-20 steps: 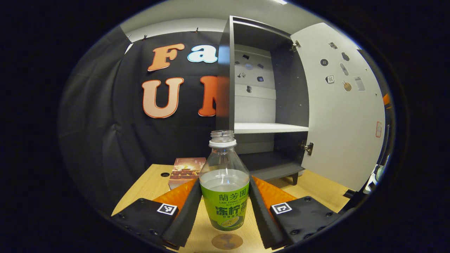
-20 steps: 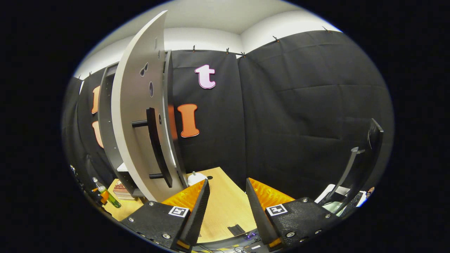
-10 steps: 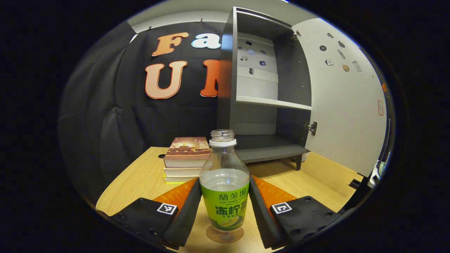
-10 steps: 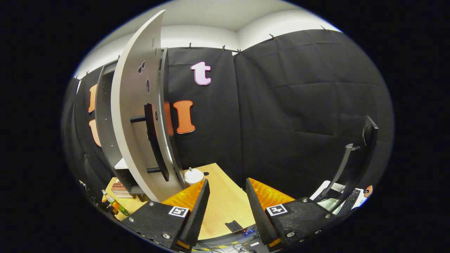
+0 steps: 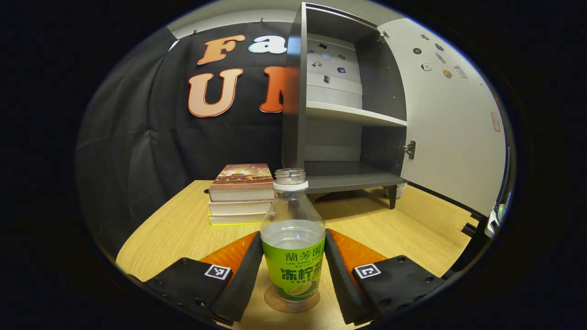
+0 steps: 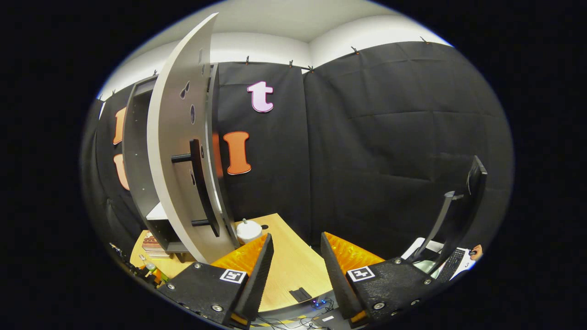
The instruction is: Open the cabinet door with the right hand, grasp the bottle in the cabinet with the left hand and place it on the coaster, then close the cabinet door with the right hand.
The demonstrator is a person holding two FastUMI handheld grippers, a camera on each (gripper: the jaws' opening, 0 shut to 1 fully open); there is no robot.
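recording booth, black cloth wall [image 6: 390, 137], wooden table [image 5: 183, 229]

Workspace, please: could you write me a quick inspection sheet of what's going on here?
Surface: light wooden table, bare in front of the cabinet.
Job's things: bottle upright, its base over the round coaster; whether it rests on it cannot be told. Cabinet shelves bare; cabinet door wide open, its bar handle untouched.
Clutter: stack of books left of the cabinet; small white object behind the door.
Grippers: left gripper shut on the bottle; right gripper open, holding nothing.
Cables: loose wires below the table edge.
Surroundings: monitor on a stand, keyboard.
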